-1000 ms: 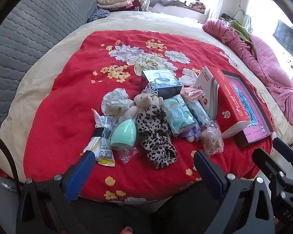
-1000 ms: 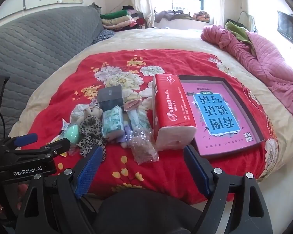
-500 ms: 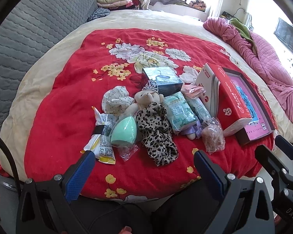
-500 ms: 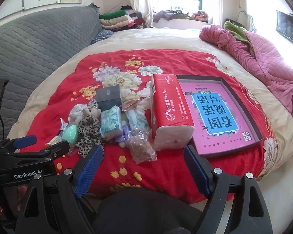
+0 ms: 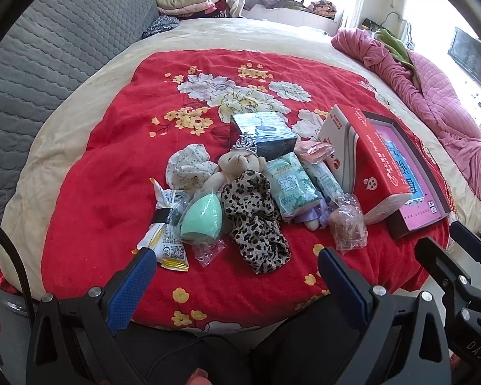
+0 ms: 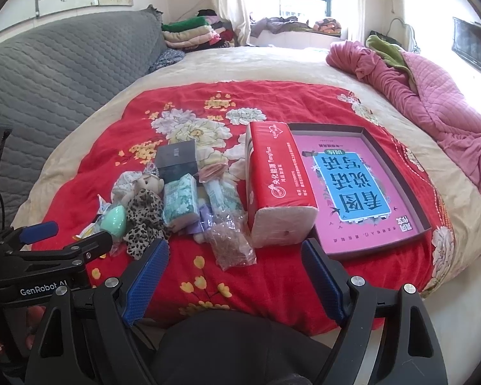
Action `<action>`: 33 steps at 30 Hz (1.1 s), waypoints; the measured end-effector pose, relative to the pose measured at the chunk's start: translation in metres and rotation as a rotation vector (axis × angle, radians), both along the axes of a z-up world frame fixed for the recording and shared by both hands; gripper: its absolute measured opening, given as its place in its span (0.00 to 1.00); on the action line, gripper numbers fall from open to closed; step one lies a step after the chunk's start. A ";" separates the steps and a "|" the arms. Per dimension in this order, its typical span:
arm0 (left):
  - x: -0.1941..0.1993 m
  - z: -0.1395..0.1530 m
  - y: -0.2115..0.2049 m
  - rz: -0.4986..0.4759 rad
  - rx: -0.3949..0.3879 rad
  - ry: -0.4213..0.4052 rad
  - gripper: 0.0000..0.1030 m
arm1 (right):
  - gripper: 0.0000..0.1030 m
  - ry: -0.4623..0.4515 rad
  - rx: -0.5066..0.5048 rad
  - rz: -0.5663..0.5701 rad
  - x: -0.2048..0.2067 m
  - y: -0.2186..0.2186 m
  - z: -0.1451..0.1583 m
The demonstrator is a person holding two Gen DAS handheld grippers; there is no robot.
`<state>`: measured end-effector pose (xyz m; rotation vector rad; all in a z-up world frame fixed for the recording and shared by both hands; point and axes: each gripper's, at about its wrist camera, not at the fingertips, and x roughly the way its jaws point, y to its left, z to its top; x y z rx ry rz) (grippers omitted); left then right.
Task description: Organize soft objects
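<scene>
Presently, on the bed's red floral blanket [image 5: 89, 199]: leopard-print cloth [image 5: 253, 221], light, limp, best pinched at a bunched fold, touching the bagged mint sponge [image 5: 202, 216] and plush bear [image 5: 237, 166]; left claw [image 5: 234, 276] and right claw [image 6: 234, 269] both spread, holding nothing.

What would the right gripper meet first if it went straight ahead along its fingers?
Probably the clear bag of brownish bits, which lies nearest on the red blanket between the open right gripper fingers' line. The red tissue pack sits just right of it; depth is uncertain.
</scene>
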<state>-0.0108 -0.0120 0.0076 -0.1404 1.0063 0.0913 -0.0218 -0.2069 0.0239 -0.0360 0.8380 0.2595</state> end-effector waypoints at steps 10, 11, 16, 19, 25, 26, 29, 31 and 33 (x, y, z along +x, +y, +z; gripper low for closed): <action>0.000 0.002 -0.004 -0.006 0.009 0.000 0.99 | 0.83 -0.009 -0.007 -0.003 -0.002 -0.001 0.002; 0.000 0.002 -0.004 -0.006 0.010 0.001 0.98 | 0.83 -0.009 -0.005 -0.004 -0.002 -0.002 0.002; -0.001 0.002 -0.007 -0.015 0.010 0.000 0.98 | 0.83 -0.010 -0.007 -0.005 -0.002 -0.001 0.002; 0.000 0.001 -0.007 -0.017 0.012 -0.001 0.98 | 0.83 -0.008 -0.005 -0.005 -0.002 -0.001 0.002; 0.000 0.002 -0.004 -0.007 0.008 0.000 0.99 | 0.83 -0.008 -0.007 -0.007 -0.002 -0.002 0.002; 0.000 0.002 -0.004 -0.005 0.007 0.000 0.99 | 0.83 -0.007 -0.006 -0.006 -0.002 -0.002 0.002; 0.001 0.001 -0.002 -0.002 0.002 0.001 0.99 | 0.83 -0.004 -0.004 -0.006 -0.002 -0.004 0.001; 0.001 -0.001 -0.001 0.001 -0.001 0.008 0.98 | 0.83 0.001 -0.005 -0.006 0.000 -0.003 -0.001; 0.001 -0.003 0.002 0.007 -0.008 0.013 0.99 | 0.83 0.008 -0.005 -0.006 0.001 -0.004 -0.003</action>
